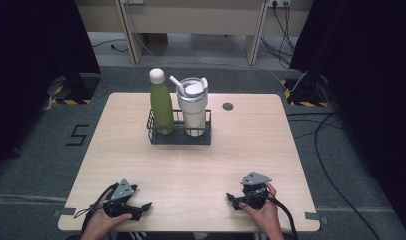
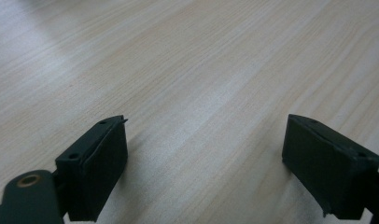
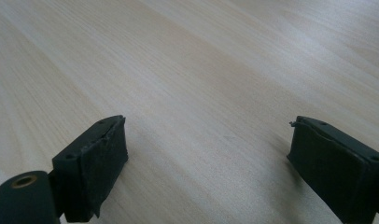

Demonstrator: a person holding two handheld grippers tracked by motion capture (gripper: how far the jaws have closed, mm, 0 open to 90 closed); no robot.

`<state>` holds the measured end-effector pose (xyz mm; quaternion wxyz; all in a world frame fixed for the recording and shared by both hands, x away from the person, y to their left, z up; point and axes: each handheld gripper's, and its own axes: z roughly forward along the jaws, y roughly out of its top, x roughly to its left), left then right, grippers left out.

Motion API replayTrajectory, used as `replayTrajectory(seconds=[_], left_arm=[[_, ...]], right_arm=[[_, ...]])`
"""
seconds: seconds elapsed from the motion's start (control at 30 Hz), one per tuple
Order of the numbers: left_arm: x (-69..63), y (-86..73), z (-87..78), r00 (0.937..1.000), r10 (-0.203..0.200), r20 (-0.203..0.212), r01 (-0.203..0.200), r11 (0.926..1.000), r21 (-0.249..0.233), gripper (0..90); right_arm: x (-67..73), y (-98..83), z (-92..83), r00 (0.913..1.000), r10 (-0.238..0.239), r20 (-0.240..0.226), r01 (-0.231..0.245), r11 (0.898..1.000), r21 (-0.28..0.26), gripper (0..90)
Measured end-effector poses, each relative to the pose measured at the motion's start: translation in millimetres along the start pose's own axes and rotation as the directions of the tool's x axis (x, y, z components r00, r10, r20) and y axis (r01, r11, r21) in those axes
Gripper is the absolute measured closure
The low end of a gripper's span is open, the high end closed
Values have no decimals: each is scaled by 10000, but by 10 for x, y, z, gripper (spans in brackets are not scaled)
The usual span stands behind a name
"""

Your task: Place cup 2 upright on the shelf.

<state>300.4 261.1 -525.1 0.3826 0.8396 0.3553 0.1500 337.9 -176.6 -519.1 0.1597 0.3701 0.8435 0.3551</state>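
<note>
I hold my left hand-held gripper (image 1: 141, 207) low at the near edge of the counter (image 1: 191, 165). Its jaws are spread wide with nothing between them, so I see bare wood in the gap. My right hand-held gripper (image 1: 234, 201) rests near the same edge, on the other side. Its jaws are spread wide too and pinch nothing. I think I keep both low and apart so each one has room to go forward without bumping the other.

The bottle (image 1: 161, 102) and the cup (image 1: 193, 106) stand far from me, at the back of the counter. They sit upright, side by side, inside the rack (image 1: 178, 137). The bottle is on the left and the cup is on the right, and they look like they touch. I think the rack is there so they do not tip over. The cup has a lid and a straw (image 1: 175, 82) that leans to the left.

The bottle is on my left gripper's side and the cup is on my right gripper's side, so each one could take the thing nearest to it.
</note>
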Motion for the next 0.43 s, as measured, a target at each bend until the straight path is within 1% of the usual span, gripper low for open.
replayTrajectory(seconds=[0.17, 0.43], left_arm=[[-3, 1, 7, 10000, 34, 63, -34, 10000, -1, 116], [-3, 2, 10, 10000, 34, 62, -34, 10000, -8, 112]], right_arm=[[0, 0, 0, 10000, -1, 1, 1, 10000, 0, 117], [0, 0, 0, 10000, -1, 0, 1, 10000, -1, 117]])
